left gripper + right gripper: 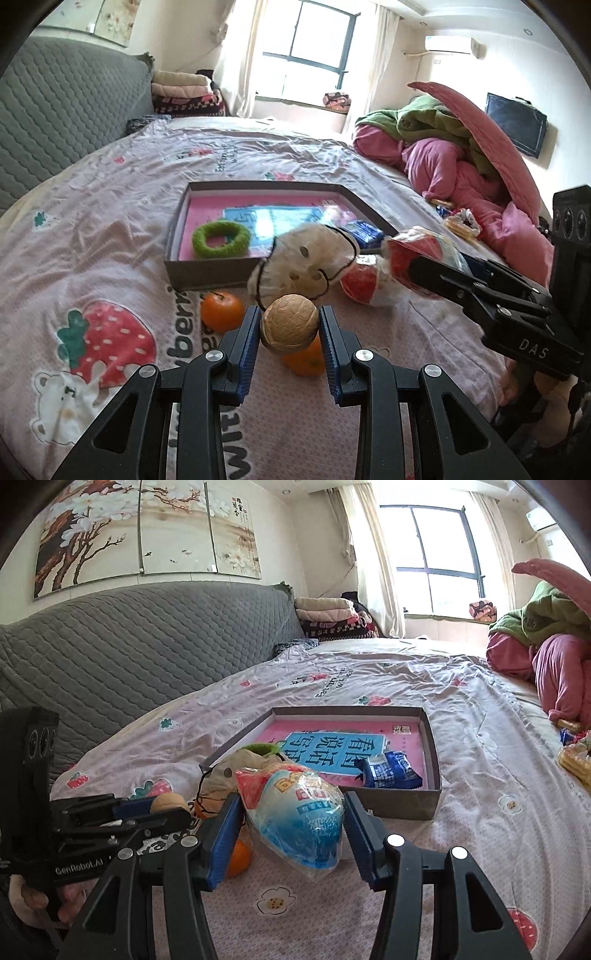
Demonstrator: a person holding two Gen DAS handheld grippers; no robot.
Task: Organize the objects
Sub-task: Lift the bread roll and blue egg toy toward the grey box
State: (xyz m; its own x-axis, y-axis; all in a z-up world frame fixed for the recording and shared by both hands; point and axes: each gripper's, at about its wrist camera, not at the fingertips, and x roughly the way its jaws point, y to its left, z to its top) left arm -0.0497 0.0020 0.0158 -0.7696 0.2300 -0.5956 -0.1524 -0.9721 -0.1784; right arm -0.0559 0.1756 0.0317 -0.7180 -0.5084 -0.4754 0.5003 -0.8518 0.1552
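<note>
The left gripper (289,326) pinches a walnut (289,322) between its blue pads, lifted above the strawberry-print bedsheet (110,236). The right gripper (291,821) is clamped on a crinkly plastic-wrapped snack bag (295,818), red at one end and blue at the other, also held above the sheet.

Just ahead of both tools lies a shallow grey box (207,275) with a pink and blue booklet lining its bottom. Inside it rest a green fuzzy ring (221,240) near the left front corner and a small blue foil packet (391,773) toward the right front.

Between the left gripper and the box front sits a beige pouch with a black drawstring (303,262), partly blocking the way to the box. An orange (221,311) lies on the sheet just left of the walnut, close to the box wall; a second orange (306,360) sits directly below the walnut, mostly hidden by it. In the left wrist view, a second red-and-white wrapped bag (364,286) lies on the sheet just beside the held one.

Further right, a heap of pink and green bedding (461,158) crowds the bed's edge, with loose snack wrappers (460,221) at its foot
</note>
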